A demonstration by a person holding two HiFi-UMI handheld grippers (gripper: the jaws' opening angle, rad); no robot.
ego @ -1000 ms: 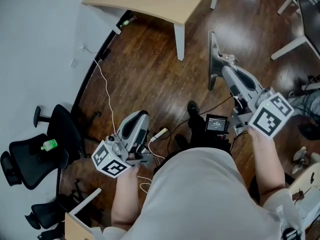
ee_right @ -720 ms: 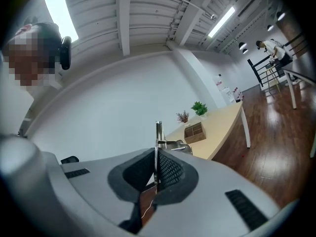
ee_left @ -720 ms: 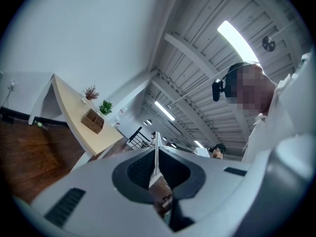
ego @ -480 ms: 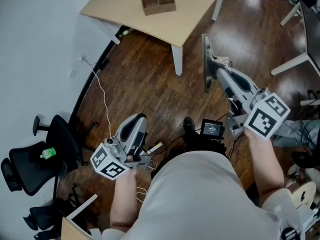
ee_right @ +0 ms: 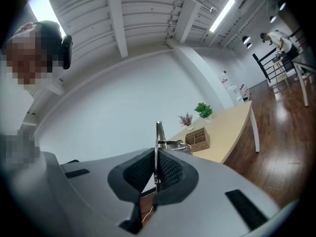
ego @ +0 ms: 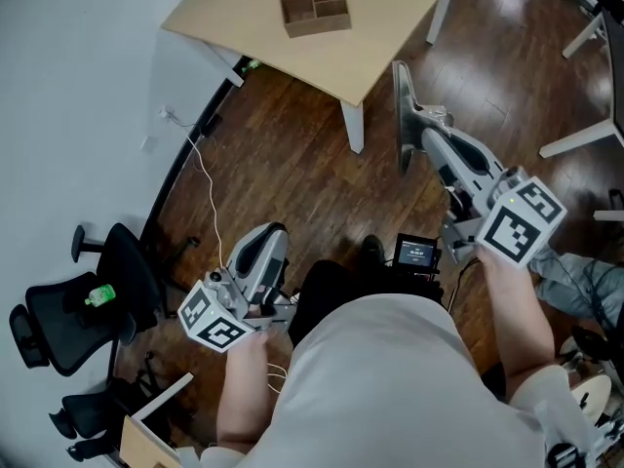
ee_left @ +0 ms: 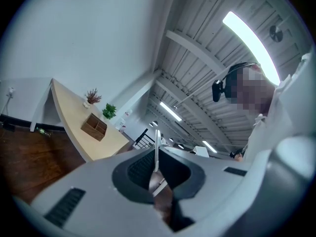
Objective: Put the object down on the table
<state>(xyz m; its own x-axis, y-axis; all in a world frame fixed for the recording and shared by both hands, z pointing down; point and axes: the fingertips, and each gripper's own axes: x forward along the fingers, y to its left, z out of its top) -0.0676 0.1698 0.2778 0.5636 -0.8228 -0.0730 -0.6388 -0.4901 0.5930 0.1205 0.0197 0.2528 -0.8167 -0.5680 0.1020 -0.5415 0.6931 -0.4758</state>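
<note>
My right gripper (ego: pixel 444 146) is shut on a flat metal piece (ego: pixel 402 115) that sticks out above the dark floor, short of the table's corner. In the right gripper view the metal piece (ee_right: pixel 159 139) stands edge-on between the closed pads, a small bracket on its side. My left gripper (ego: pixel 261 253) is held low near my body, pointing upward. In the left gripper view a thin pale strip (ee_left: pixel 157 147) rises between its closed jaws. The light wooden table (ego: pixel 390 27) stands ahead, carrying a brown compartment box (ego: pixel 314 5).
A black office chair (ego: pixel 68 320) with a green bottle (ego: pixel 98 294) on its seat stands at the left by the wall. Cables and a small screen device (ego: pixel 417 253) lie on the wooden floor. White table legs (ego: pixel 585 125) show at the right. Potted plants (ee_right: pixel 202 110) stand on the table's far end.
The view has tilted up, so more of the table and the whole box show. The right gripper with the metal piece has drifted slightly left and up. Both grippers stay shut.
</note>
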